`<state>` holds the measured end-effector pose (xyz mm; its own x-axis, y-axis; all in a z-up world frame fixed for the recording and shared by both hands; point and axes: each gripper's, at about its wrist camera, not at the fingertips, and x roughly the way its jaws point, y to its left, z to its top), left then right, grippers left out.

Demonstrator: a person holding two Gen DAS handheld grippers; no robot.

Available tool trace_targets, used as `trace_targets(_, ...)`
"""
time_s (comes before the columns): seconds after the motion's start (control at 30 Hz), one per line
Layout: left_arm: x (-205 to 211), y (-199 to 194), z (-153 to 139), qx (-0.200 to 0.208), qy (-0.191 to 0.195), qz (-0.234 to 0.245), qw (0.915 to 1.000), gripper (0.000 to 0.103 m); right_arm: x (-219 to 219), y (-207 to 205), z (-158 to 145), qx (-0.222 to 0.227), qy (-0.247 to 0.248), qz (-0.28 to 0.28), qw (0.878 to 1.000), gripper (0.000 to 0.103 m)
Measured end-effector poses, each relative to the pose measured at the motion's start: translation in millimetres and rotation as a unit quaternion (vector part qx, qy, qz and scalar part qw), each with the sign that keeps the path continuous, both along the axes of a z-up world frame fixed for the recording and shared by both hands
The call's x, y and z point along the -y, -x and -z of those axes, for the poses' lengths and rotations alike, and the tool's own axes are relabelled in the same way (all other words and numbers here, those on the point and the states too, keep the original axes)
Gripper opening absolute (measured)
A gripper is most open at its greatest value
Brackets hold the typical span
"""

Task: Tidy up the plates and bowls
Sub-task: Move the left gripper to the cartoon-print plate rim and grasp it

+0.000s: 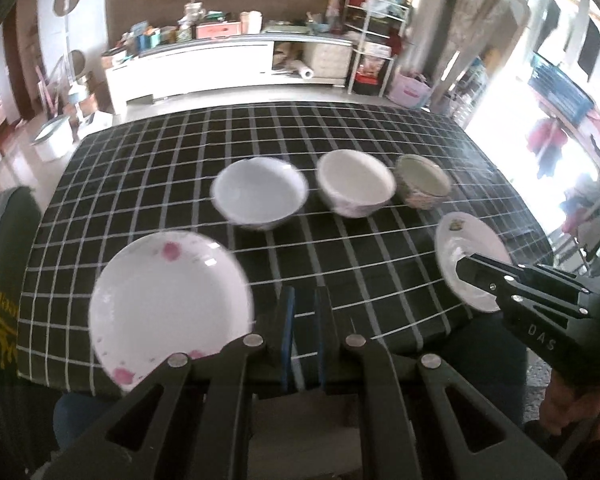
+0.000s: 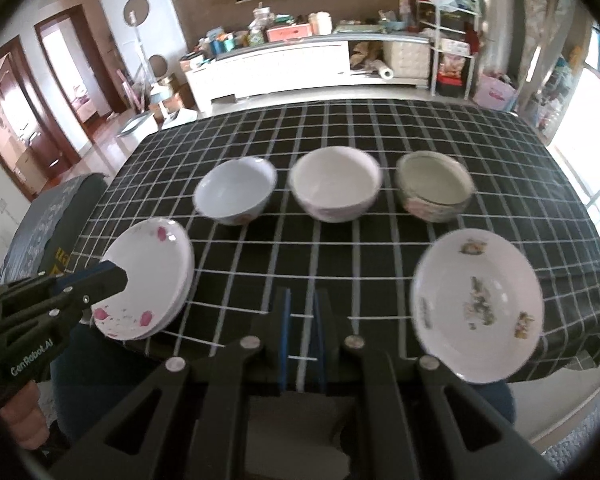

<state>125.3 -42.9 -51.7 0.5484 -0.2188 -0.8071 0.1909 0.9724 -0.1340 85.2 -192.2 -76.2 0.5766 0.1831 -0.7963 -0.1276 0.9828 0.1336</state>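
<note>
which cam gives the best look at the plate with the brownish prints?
Right wrist: the brownish-print plate shows whole, prints readable, on the checked cloth. Left wrist shows it foreshortened near the frame's right, partly covered by the right claw.

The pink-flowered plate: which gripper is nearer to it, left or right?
Left. The left gripper hangs right at the pink-flowered plate; the right gripper is across the table by the other plate.

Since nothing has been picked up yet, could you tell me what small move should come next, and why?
Probably open the left gripper and lower it to the pink-flowered plate: both grippers look shut and empty, and that plate lies nearest it, at the table's near edge.
</note>
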Motion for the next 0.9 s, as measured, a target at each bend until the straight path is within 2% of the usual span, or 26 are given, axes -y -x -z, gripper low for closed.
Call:
trace_targets(0.23, 66, -11, -11, 0.013, -0.013, 0.06, 0.998, 0.008, 66, 5, -13, 0.013, 0.007, 0.062, 0.998, 0.015)
trace_targets(0.43, 108, -24, -4, -0.004, -0.008, 0.093, 0.9956, 0.008, 120, 11, -8, 0.009, 0.018, 0.108, 0.994, 0.015)
trace_targets(0.77, 161, -51, 28, -0.045, -0.008, 0.136, 0.9896, 0.008, 185, 10, 24, -0.029, 0.023, 0.154, 0.987, 0.015)
trace_targets(0.9, 178, -61, 51, -0.07, -0.017, 0.145, 0.9867, 0.008, 201, 1, 40, -0.046, 0.02, 0.163, 0.985, 0.015)
